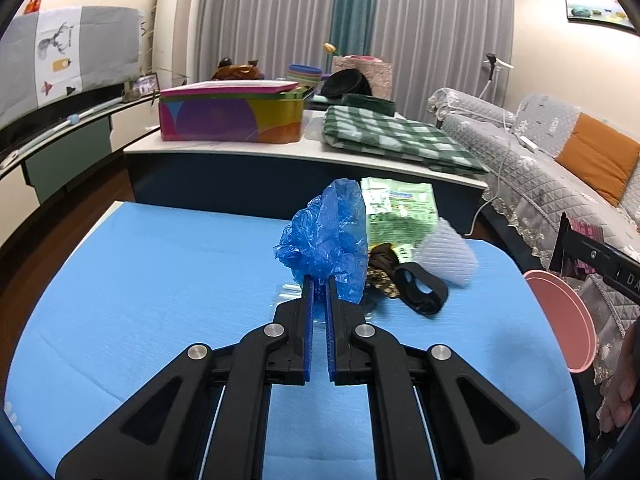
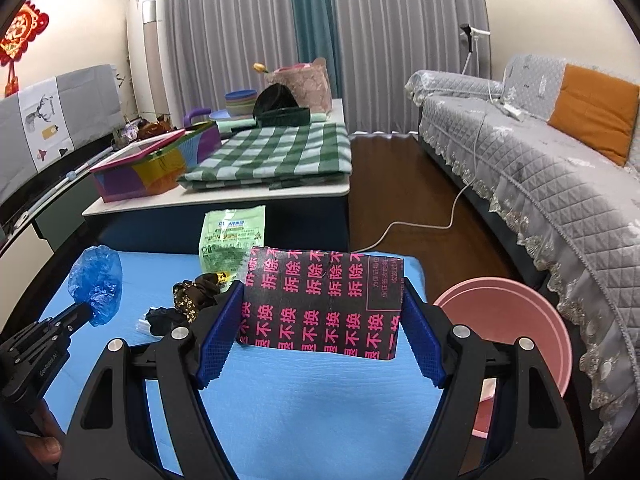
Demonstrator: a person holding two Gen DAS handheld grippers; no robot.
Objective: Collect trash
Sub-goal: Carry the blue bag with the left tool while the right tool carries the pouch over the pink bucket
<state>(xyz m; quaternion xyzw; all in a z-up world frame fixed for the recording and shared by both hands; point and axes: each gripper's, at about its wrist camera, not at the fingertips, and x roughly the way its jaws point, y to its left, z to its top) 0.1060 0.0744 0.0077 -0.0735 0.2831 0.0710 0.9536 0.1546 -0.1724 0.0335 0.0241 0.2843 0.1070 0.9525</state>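
Blue matting covers the desk [image 1: 140, 280] in this curtained living room, and the clearing-up looks to be mid-way. Two pieces of trash are already lifted off it. The left hand-held gripper [image 1: 319, 284] has its jaws pinched nearly together on one crumpled blue plastic bag [image 1: 328, 240], which stands up above the fingertips. The right hand-held gripper [image 2: 322, 320] is spread wide and clamped across one black package with pink lettering [image 2: 320, 304], a pad pressing on each short side, the package held clear above the matting.

One pink bin [image 2: 516, 332] stands on the floor just beside the desk's right edge, near the right hand-held gripper; I judge that is where both pieces should go. Neither is over it yet, so the dropping is still to do.

Left on the desk I count one green printed packet [image 2: 232, 240] at the far edge, one dark floral cloth bundle [image 2: 196, 292] just before it, and one black strap-like item [image 1: 424, 292] touching that bundle. One pale ridged piece [image 1: 446, 258] shows blurred beside them in the left view only; I cannot tell what it is. Something small, clear and crinkled lies under the blue bag, hard to make out. Which of these count as trash I can only guess; the packet seems likeliest.

Beyond stand one low table [image 2: 240, 196] with a checked cloth and one grey sofa [image 2: 540, 168].
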